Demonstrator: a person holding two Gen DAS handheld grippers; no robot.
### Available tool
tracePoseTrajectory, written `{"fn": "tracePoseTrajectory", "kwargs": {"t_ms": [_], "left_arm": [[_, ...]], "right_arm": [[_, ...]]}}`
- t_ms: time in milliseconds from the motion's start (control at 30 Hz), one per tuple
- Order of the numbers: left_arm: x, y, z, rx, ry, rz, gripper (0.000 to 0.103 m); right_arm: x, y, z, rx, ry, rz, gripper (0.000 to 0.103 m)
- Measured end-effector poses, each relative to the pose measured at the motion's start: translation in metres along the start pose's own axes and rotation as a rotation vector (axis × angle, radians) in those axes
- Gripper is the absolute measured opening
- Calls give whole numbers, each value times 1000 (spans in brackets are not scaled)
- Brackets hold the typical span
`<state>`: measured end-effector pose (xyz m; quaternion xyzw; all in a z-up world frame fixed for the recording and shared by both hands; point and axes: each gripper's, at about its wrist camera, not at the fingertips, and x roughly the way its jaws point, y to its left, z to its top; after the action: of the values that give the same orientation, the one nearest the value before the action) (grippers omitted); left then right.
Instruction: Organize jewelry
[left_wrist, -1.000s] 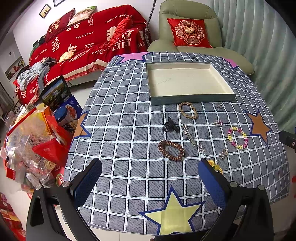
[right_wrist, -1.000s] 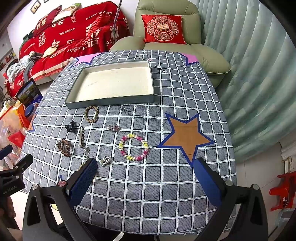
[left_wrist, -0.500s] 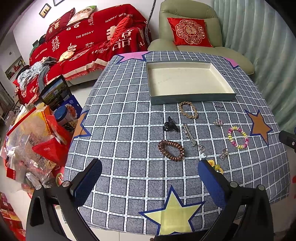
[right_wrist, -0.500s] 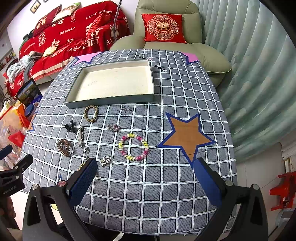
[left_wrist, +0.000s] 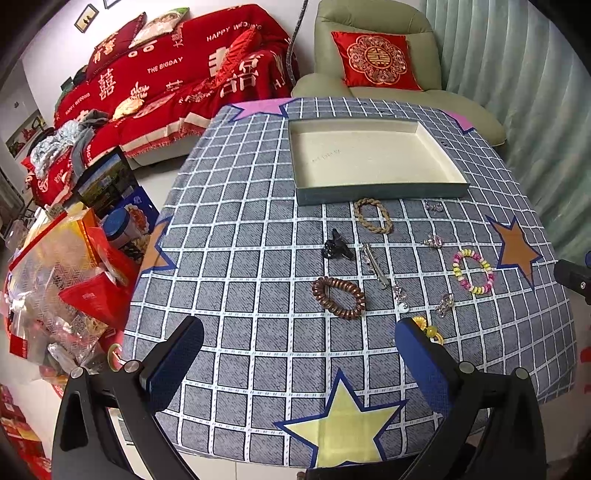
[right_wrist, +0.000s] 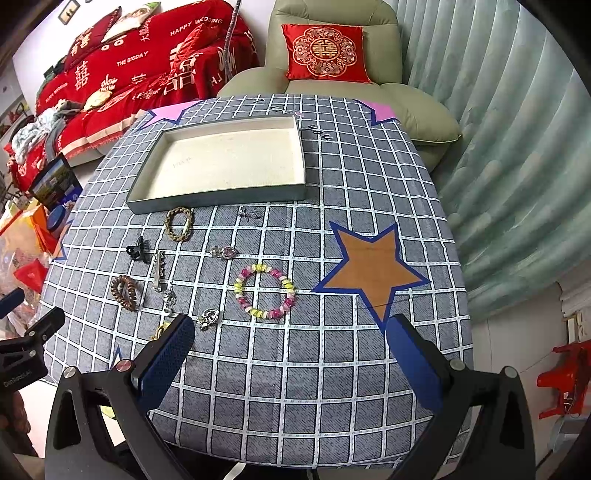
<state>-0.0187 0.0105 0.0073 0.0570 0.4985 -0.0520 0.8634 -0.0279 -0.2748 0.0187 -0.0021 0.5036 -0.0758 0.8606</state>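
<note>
A shallow grey box (left_wrist: 380, 193) with a cream inside (right_wrist: 159, 202) lies empty at the far side of the table. Jewelry lies loose in front of it: a braided tan bracelet (left_wrist: 372, 215) (right_wrist: 179, 223), a black claw clip (left_wrist: 335, 246) (right_wrist: 137, 250), a brown spiral hair tie (left_wrist: 338, 297) (right_wrist: 124, 292), a silver hair clip (left_wrist: 376, 265), a pink-and-yellow bead bracelet (left_wrist: 473, 271) (right_wrist: 265, 290), and small charms (right_wrist: 208, 318). My left gripper (left_wrist: 299, 360) and right gripper (right_wrist: 290, 356) are both open and empty, held above the table's near edge.
The table has a grey checked cloth with star patches (right_wrist: 371, 264). Bags and boxes (left_wrist: 70, 273) stand on the floor at the left. A red-covered sofa (left_wrist: 166, 81) and a green armchair (right_wrist: 332, 70) stand behind. A curtain (right_wrist: 517, 155) hangs at the right.
</note>
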Motion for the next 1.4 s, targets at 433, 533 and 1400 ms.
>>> {"fn": "tracePoseTrajectory", "kwargs": {"t_ms": [433, 533, 1400], "left_arm": [[63, 24, 13, -148, 198, -41, 103], [80, 24, 14, -163, 236, -51, 103], [150, -20, 41, -69, 321, -43, 52]], "right_arm": [[39, -8, 3, 75, 143, 14, 103], [56, -12, 5, 90, 181, 12, 103], [167, -17, 16, 162, 373, -35, 71]]}}
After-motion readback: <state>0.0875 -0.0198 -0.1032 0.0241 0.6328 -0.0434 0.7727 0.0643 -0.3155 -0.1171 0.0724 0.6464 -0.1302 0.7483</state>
